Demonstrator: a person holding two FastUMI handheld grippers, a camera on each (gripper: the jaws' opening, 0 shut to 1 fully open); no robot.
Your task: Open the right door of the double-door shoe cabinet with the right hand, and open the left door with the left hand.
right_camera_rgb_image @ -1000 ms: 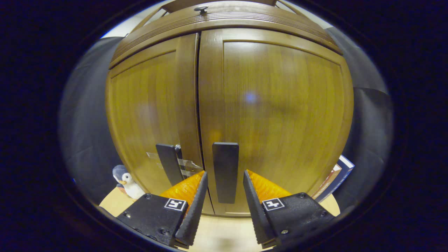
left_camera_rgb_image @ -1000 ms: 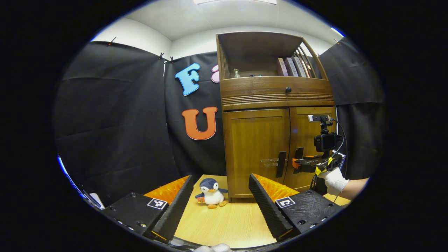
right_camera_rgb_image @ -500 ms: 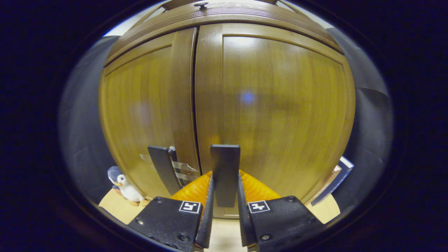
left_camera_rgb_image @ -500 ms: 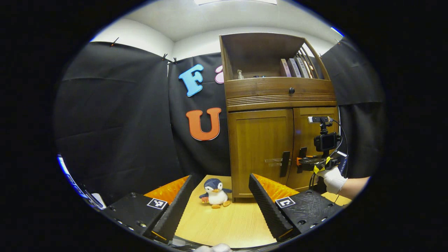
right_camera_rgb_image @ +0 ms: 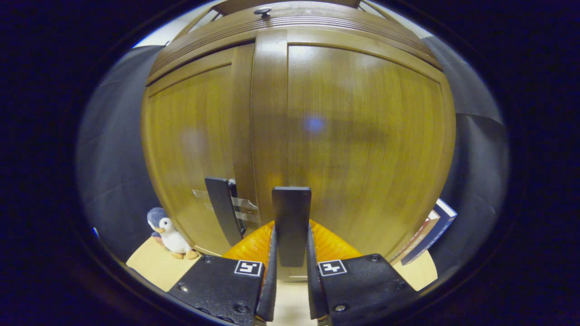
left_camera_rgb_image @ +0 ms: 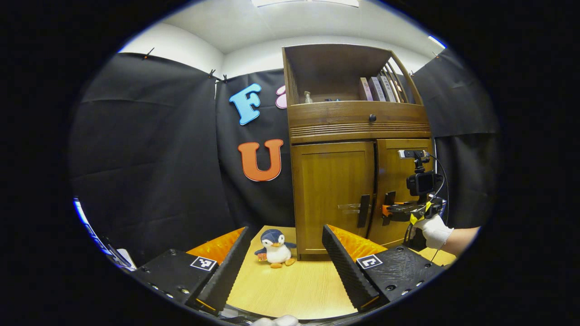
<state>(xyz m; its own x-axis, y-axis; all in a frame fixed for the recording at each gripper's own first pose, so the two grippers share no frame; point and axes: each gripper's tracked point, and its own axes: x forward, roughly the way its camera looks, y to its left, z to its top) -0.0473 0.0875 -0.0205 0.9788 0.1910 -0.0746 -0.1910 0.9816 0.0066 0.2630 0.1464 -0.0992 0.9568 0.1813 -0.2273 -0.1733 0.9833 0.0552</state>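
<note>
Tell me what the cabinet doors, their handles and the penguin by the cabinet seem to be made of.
Cabinet doors: apparently wood or wood veneer, brown with visible grain and a soft sheen. Right door handle, clamped between the right gripper fingers: a flat dark bar, matte, possibly metal or plastic; the left door handle looks alike. Penguin: plush fabric, judging by its soft, fuzzy outline.

Wooden shoe cabinet point(left_camera_rgb_image: 353, 149) at 2 o'clock, standing on a pale table point(left_camera_rgb_image: 294, 290). Left door point(left_camera_rgb_image: 333, 194) flush; right door point(left_camera_rgb_image: 401, 190) slightly ajar beside it. Right gripper point(left_camera_rgb_image: 389, 212) at 3 o'clock, pinching the right handle point(left_camera_rgb_image: 388, 206), held by a gloved hand point(left_camera_rgb_image: 434, 231). Left gripper point(left_camera_rgb_image: 283, 267) at 6 o'clock, fingers spread wide, holding nothing. Toy penguin point(left_camera_rgb_image: 274, 248) between them, near the cabinet base.
</note>
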